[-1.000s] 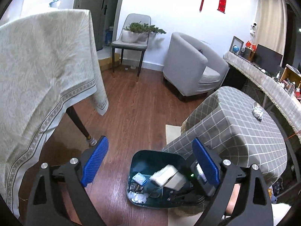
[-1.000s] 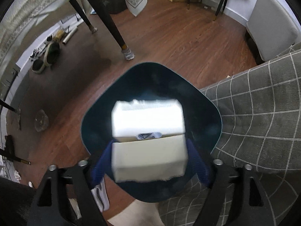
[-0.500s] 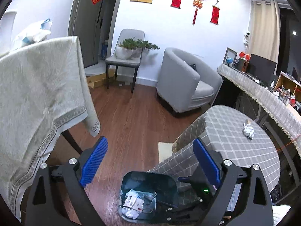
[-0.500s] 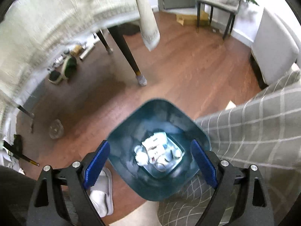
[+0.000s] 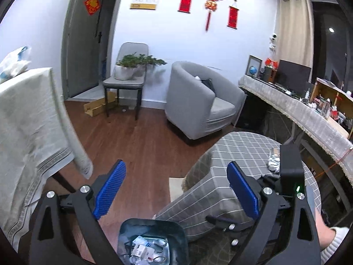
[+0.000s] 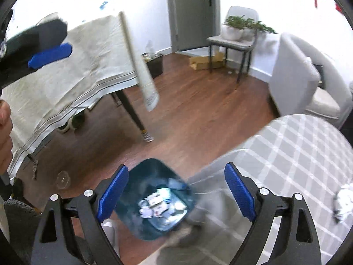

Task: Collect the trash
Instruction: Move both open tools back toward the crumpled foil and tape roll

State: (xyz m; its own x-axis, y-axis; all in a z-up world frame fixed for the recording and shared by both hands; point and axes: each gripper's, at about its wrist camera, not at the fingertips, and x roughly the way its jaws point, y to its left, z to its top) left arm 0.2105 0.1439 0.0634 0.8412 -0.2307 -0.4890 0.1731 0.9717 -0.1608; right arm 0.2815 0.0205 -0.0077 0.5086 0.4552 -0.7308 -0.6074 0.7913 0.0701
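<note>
Hovering wide-open, empty right gripper (image 6: 176, 195) over dark-teal plastic bin (image 6: 134, 227); targeting crumpled white wrapper (image 6: 343, 201), likely light, crushable, near checked tabletop's right edge.

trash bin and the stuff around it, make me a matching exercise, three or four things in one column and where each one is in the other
Things:
1. trash bin
2. potted plant
3. crumpled wrapper
4. cardboard box

Places:
a. on the grey chair by the door
b. on the checked tablecloth
c. on the wood floor, against the checked table
d. on the floor beside the chair legs

Pairs: 1-c, 2-a, 3-b, 4-d
</note>
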